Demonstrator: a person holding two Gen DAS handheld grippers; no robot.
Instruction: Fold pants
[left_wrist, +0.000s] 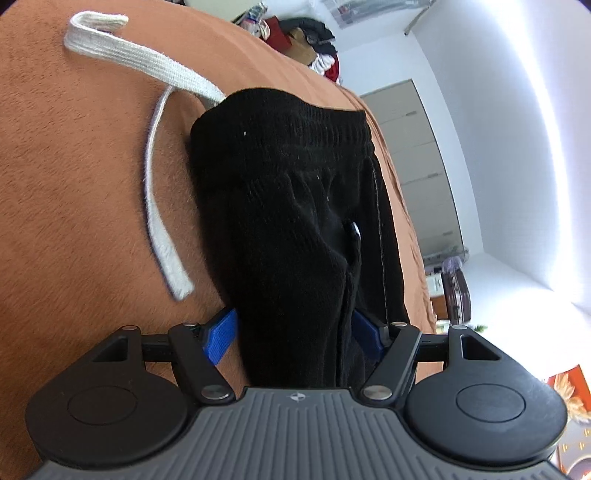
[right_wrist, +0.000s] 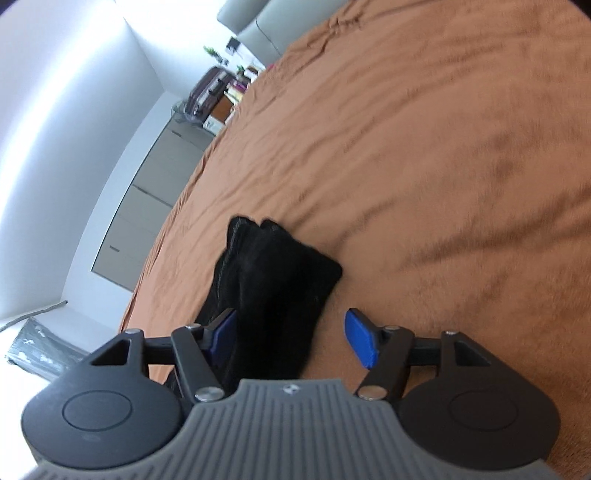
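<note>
Left wrist view: no readable writing; left gripper (left_wrist: 293, 334) clamps the black pants (left_wrist: 295, 206), right gripper (right_wrist: 291, 338) stands apart.

no readable words, numbers or brand names appear in either view. the only mark is a small round white emblem, without letters, on the grey ribbed housing (left_wrist: 295, 435) of the left gripper, and a like one on the right gripper's housing (right_wrist: 291, 424).
</note>
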